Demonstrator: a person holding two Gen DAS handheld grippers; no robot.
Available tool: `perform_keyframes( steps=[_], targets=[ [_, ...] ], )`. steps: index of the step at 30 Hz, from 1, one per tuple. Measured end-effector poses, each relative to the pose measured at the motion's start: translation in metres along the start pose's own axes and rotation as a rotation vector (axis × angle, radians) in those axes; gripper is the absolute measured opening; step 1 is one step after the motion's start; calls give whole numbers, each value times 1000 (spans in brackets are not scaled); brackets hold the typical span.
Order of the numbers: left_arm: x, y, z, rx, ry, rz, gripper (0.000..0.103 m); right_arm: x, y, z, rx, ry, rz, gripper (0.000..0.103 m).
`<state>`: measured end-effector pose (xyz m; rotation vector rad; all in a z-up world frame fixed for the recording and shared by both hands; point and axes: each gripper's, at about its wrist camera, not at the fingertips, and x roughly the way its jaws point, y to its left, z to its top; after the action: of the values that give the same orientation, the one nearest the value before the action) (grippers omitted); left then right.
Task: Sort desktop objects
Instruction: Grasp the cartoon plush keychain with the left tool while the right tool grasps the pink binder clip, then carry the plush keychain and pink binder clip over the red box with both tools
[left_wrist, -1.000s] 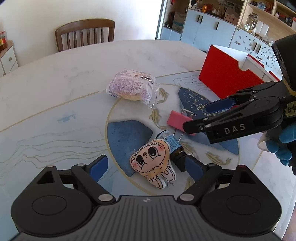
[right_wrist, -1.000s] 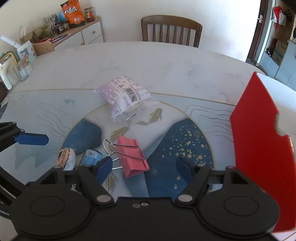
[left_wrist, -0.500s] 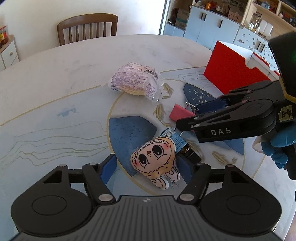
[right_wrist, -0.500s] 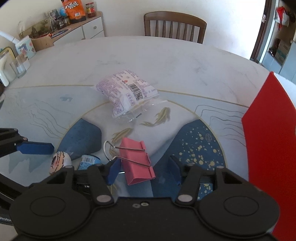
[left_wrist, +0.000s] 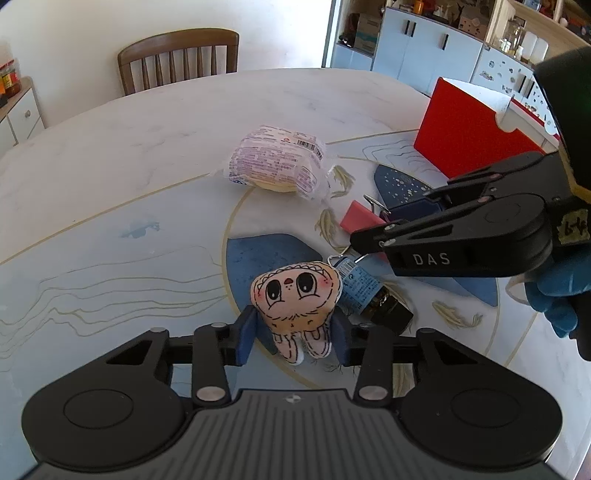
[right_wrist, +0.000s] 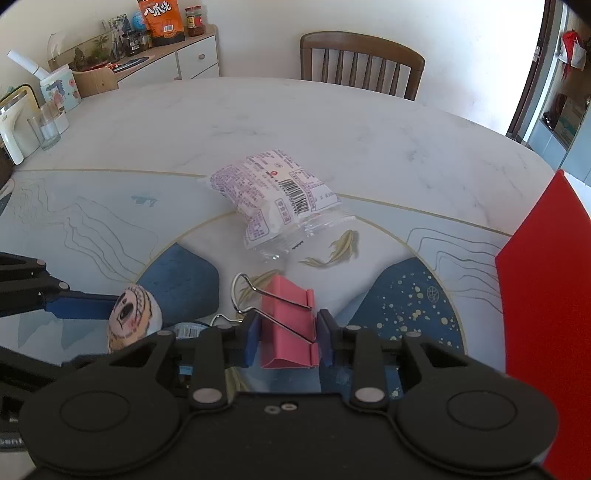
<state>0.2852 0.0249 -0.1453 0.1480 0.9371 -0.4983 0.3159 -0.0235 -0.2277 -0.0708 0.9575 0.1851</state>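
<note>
The left gripper (left_wrist: 293, 338) pinches the plush toy (left_wrist: 295, 299), its two blue pads pressed against the toy's lower body and legs while the big-eyed face points up toward the far side of the table (left_wrist: 110, 155). The toy lies on the painted blue patch of the tabletop. Touching the toy's right side lies a small dark bottle (left_wrist: 369, 295) with a blue label, resting on its side.

The right gripper (right_wrist: 288, 341) clamps the pink binder clip (right_wrist: 288, 325) from both sides, its blue pads against the clip's folded body; the wire handles stick out toward the snack packet. Seen from the left wrist camera, the clip (left_wrist: 360, 221) sits beyond the toy, just past the bottle, with the black fingers of the right gripper (left_wrist: 373, 240) reaching over it.

A sealed snack packet (right_wrist: 273, 195) with purple print and a barcode lies beyond the clip, well apart from the toy, close to the painted goldfish. To the right of the clip, near the table edge, stands a red box (left_wrist: 469, 136) with a white inner side.

From the right wrist camera the toy (right_wrist: 133, 314) appears left of the clip, with one blue pad (right_wrist: 81, 306) of the left gripper against it. A wooden chair (right_wrist: 362, 62) stands behind the table, far beyond the packet.
</note>
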Motion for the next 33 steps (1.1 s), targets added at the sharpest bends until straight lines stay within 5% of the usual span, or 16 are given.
perform_keyframes(
  steps=[33],
  targets=[
    [-51, -49, 7, -39, -83, -65, 33, -90, -33, -45, 79, -74, 10, 31]
  ],
)
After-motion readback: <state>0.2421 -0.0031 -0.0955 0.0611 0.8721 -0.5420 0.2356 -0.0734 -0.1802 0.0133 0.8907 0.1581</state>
